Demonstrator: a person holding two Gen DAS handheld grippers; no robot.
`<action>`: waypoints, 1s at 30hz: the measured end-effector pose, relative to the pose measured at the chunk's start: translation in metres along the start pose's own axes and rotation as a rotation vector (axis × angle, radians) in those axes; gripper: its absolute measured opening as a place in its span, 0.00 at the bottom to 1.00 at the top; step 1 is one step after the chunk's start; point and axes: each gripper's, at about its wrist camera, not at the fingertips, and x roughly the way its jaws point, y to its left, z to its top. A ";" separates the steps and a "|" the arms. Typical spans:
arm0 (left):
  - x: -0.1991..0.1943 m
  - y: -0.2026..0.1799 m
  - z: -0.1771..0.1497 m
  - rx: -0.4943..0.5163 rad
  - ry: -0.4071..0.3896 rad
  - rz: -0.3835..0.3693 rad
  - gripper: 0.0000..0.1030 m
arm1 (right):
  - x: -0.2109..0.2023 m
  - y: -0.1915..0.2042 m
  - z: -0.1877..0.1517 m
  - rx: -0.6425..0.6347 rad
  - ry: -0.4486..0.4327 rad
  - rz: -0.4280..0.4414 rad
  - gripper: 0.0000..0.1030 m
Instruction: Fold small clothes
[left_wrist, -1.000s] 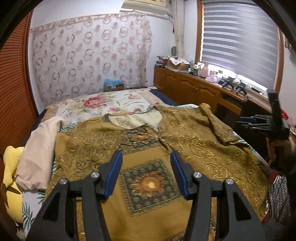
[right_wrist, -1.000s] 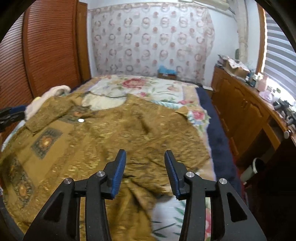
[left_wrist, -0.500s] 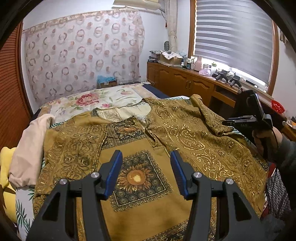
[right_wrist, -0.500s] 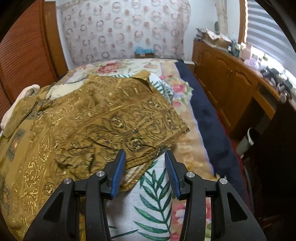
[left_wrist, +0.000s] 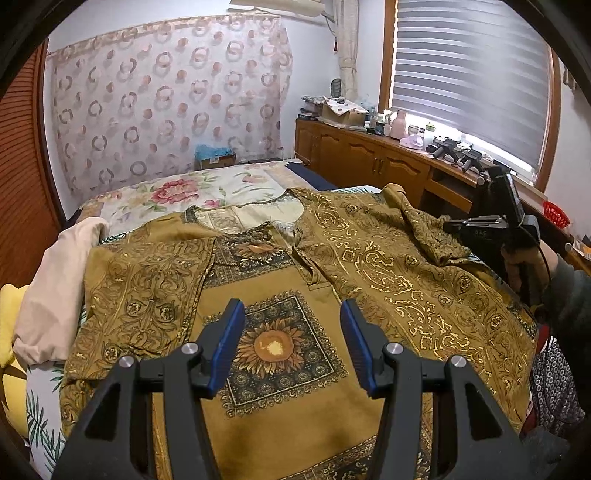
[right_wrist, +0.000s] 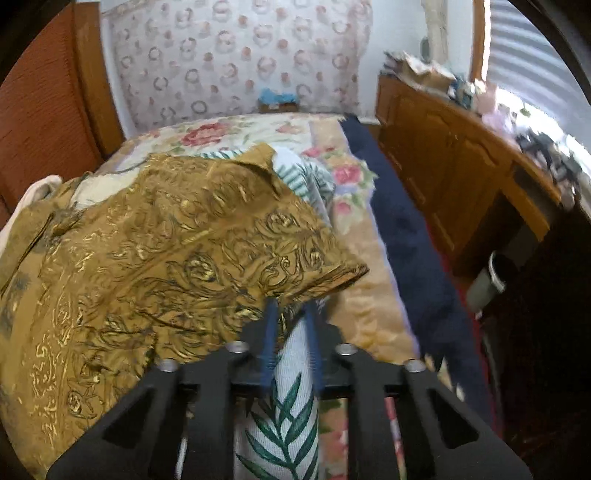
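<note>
A mustard-gold patterned tunic (left_wrist: 362, 266) lies spread on the bed, its sunflower panel facing up. My left gripper (left_wrist: 291, 343) is open and empty, hovering over that panel. My right gripper (right_wrist: 290, 325) has its jaws nearly together around the edge of the tunic's right sleeve (right_wrist: 221, 236), and a strip of leaf-print sheet (right_wrist: 288, 398) shows between them. The right gripper's body also shows in the left wrist view (left_wrist: 495, 218) at the tunic's right side.
A beige cloth (left_wrist: 55, 280) and a yellow soft toy (left_wrist: 11, 325) lie at the bed's left edge. A wooden cabinet (left_wrist: 369, 155) with clutter runs along the right under the window. A wooden wardrobe (right_wrist: 48, 96) stands on the left.
My right gripper moved forward to the sleeve edge and closed from wide open to nearly shut on it. My left gripper stayed open and shifted slightly over the sunflower panel.
</note>
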 end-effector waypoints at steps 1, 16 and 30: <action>0.000 0.001 0.000 -0.002 0.000 0.000 0.52 | -0.003 0.002 0.001 -0.011 -0.015 0.001 0.05; -0.003 0.015 -0.002 -0.037 -0.007 0.023 0.52 | -0.043 0.106 0.072 -0.175 -0.186 0.202 0.04; -0.008 0.044 -0.005 -0.085 -0.005 0.063 0.52 | -0.025 0.125 0.082 -0.202 -0.143 0.148 0.44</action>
